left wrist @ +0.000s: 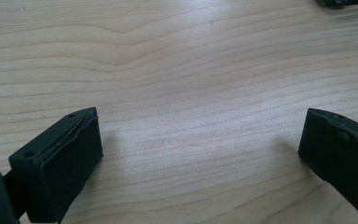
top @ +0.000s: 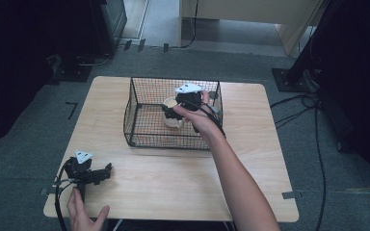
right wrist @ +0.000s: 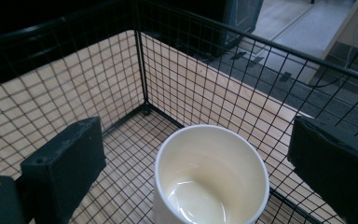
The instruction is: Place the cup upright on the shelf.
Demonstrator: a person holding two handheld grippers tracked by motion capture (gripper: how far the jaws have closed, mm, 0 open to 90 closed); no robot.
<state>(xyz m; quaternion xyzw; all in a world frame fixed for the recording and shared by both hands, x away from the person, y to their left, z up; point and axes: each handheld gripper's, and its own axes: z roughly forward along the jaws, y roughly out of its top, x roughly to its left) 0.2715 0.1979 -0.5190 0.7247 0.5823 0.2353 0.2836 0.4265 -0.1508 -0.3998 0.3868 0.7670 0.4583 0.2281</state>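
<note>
In the high view, lower left of the frame, the left gripper (top: 107, 168) is showing a black, blocky body topped with a grey three-cornered plate, and a black cable is looping down from it toward the bottom edge. Near the upper middle, the right gripper (top: 165, 111) is wearing the same grey plate on a black housing, with black cable trailing along the bare, sleeveless forearm. In the left gripper view, its two black jaws are looking like thick rectangular blocks with small screw holes on top and a ridged seam along the inner edge. In the right gripper view, the jaws are looking matte black, with one screw hole.
</note>
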